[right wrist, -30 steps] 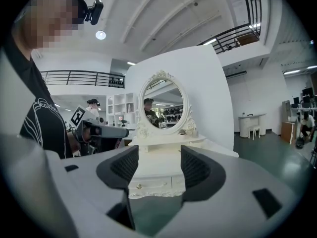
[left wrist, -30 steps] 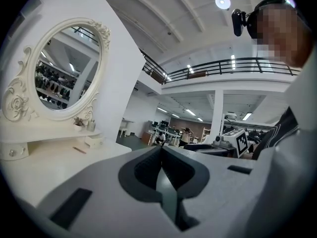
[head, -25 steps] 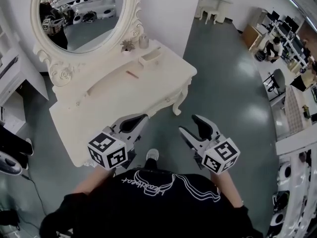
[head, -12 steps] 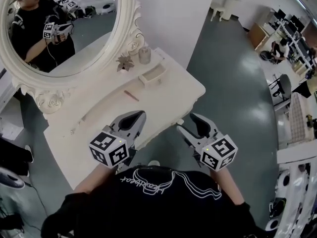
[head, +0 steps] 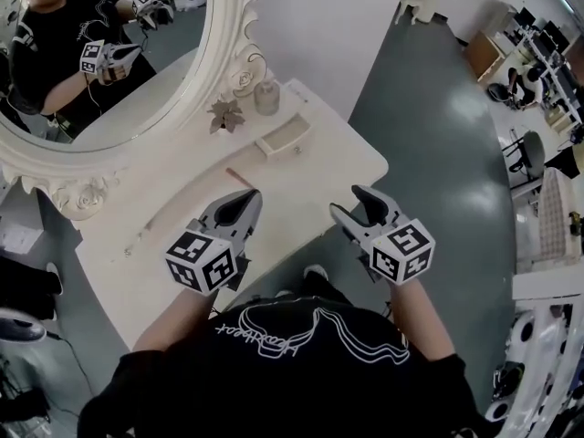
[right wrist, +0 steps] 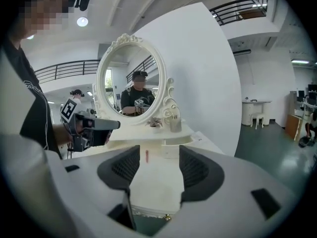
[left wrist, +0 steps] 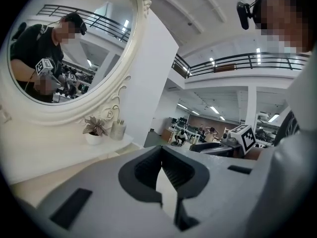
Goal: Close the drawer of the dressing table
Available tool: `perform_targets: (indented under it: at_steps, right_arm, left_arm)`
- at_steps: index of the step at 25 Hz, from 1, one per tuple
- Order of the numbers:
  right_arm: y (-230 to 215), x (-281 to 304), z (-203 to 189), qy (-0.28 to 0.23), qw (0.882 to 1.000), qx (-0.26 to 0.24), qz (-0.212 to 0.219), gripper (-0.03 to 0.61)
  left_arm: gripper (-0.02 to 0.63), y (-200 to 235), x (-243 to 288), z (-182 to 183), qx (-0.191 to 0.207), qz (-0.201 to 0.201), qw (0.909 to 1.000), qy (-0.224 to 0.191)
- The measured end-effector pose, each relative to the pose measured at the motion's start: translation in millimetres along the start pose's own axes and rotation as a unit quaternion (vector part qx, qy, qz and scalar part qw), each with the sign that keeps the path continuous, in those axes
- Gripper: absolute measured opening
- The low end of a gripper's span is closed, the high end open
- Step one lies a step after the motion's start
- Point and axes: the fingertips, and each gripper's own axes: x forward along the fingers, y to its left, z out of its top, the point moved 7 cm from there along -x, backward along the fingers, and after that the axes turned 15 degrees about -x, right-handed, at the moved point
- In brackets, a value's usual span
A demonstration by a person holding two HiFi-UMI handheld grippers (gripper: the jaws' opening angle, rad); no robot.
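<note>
Small drawer (head: 285, 139) sits pulled open on top of the counter (head: 319, 167), near the mirror (head: 119, 53) base. Both grippers hang at the counter's front edge, well apart from the drawer. Left gripper (head: 245, 199): fingers pinched together, empty. Right gripper (head: 343, 199): fingers wide, closing, nothing between them.

no legible text, shirt script (head: 274, 338) unreadable
</note>
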Motion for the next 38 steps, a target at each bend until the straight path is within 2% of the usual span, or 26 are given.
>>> perform_targets:
  at_steps: [6, 10, 18, 29, 38]
  right_arm:
    - [-31, 43, -5, 0.018, 1.000, -0.011, 0.020, 0.232]
    - [-44, 75, -13, 0.035, 0.998, -0.020, 0.048, 0.232]
    - [-63, 134, -36, 0.073, 0.993, -0.013, 0.089, 0.219]
    - [-73, 203, -73, 0.119, 0.986, -0.017, 0.111, 0.195]
    - [-78, 223, -84, 0.126, 0.986, -0.019, 0.105, 0.160]
  left_arm:
    - [0.005, 21, 14, 1, 0.000, 0.033, 0.9994, -0.003]
    - [0.003, 38, 21, 4, -0.006, 0.073, 0.9973, -0.005]
    - [0.005, 69, 30, 0, -0.049, 0.128, 0.9903, -0.024]
    - [0.003, 100, 25, -7, -0.082, 0.184, 0.9790, -0.033]
    - [0.004, 116, 16, -16, -0.093, 0.222, 0.9701, -0.030]
